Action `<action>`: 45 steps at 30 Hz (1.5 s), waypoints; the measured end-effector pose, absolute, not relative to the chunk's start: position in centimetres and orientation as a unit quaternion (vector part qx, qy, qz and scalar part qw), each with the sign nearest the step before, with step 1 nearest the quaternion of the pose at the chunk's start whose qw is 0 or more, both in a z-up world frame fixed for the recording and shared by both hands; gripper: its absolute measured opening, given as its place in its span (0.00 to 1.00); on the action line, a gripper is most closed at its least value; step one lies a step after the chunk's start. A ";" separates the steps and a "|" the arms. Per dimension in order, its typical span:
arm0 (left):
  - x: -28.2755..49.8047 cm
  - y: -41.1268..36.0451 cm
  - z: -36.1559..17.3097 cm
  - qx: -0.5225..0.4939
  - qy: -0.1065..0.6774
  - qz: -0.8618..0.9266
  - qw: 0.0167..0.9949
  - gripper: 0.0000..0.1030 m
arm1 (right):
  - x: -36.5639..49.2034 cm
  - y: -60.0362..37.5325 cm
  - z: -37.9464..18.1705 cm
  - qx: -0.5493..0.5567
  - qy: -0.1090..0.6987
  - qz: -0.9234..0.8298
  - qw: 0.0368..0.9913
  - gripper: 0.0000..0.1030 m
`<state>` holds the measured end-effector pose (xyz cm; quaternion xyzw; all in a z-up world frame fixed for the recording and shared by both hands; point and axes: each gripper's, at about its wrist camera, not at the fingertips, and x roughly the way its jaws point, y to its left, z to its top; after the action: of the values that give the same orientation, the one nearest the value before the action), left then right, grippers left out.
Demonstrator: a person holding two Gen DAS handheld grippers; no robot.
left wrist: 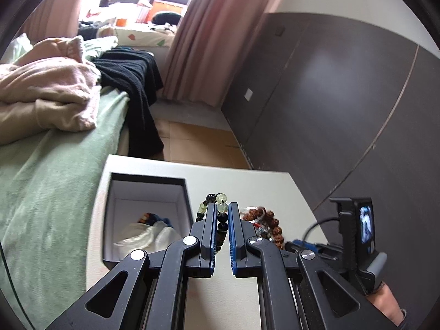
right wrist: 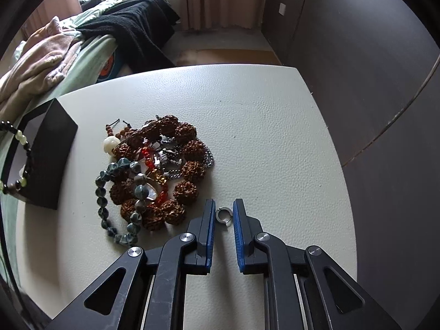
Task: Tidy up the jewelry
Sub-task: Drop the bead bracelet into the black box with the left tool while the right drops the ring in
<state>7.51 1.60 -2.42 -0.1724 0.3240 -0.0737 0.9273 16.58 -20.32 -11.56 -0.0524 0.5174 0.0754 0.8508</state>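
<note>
My left gripper (left wrist: 222, 206) is shut on a bracelet of black and pale green beads (left wrist: 221, 221) and holds it above the white table, just right of the open black box (left wrist: 145, 214). That bracelet also hangs at the left edge of the right wrist view (right wrist: 23, 159). My right gripper (right wrist: 224, 203) is low over the table, its jaws on either side of a small silver ring (right wrist: 223, 214) without gripping it. A pile of jewelry (right wrist: 156, 170) lies left of it: brown seed beads, a grey-green bead bracelet (right wrist: 121, 198), red beads, a metal chain.
The box holds white cloth and some beads (left wrist: 150, 232). The bed (left wrist: 41, 178) with pink and black clothes lies to the left. A dark wardrobe (right wrist: 371, 82) stands to the right. The table edge (right wrist: 341, 165) is near my right gripper.
</note>
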 end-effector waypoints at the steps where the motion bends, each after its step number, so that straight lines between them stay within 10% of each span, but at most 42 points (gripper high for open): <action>1: 7.5 2.0 -2.3 -0.178 0.321 -0.070 0.928 0.07 | 16.4 -20.6 -11.3 -0.044 0.515 0.079 0.852 0.14; 10: 7.9 4.6 -1.7 -0.197 0.300 -0.030 0.933 0.09 | 15.2 -20.3 -8.5 0.001 0.475 0.110 0.873 0.14; 15: 8.2 5.4 -2.2 -0.210 0.316 -0.008 0.925 0.67 | 14.7 -19.8 -7.6 0.017 0.457 0.133 0.879 0.14; 45: 4.5 9.0 -2.1 -0.212 0.323 0.050 0.921 0.81 | 13.0 -11.5 -3.8 0.118 0.389 0.309 0.859 0.14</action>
<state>4.53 9.04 -2.14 -0.2122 0.3226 0.0504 0.9211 13.00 -11.52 -3.81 0.1181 0.3894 0.3095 0.8594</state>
